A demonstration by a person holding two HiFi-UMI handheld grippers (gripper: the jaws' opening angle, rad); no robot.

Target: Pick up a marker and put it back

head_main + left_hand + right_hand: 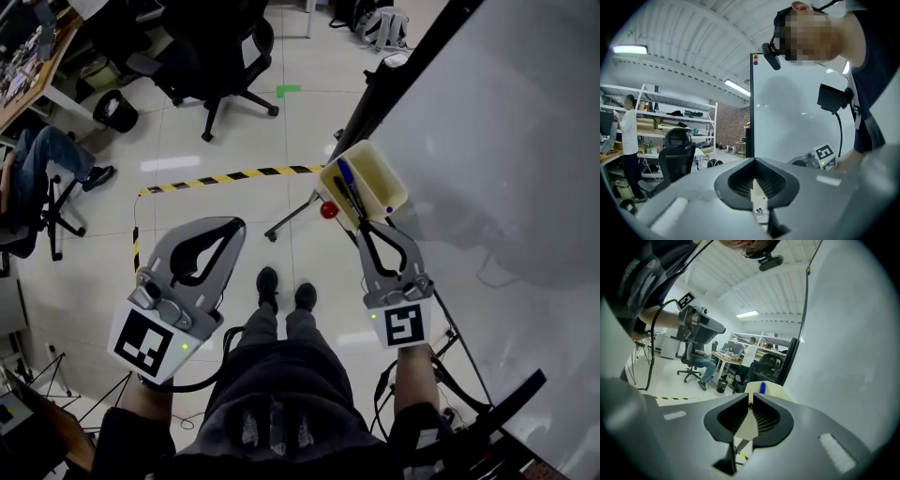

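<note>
A cream marker bin [392,185] hangs at the lower edge of the whiteboard [506,141]. A blue marker [344,172] and a black marker [351,201] lie in it. My right gripper [362,225] reaches into the bin's near end, its jaws drawn together on the lower end of the black marker. In the right gripper view the tips [751,402] nearly meet with a small dark piece between them, and the blue marker [762,387] sticks up from the bin [776,391] just beyond. My left gripper [234,225] hangs over the floor at the left, shut with nothing in it [753,161].
The whiteboard stand [291,217] has a red knob [328,210] beside the bin. Yellow-black floor tape [234,175] runs across the tiles. Office chairs [225,56] and a desk stand at the back left. A seated person's legs [37,159] show at the far left.
</note>
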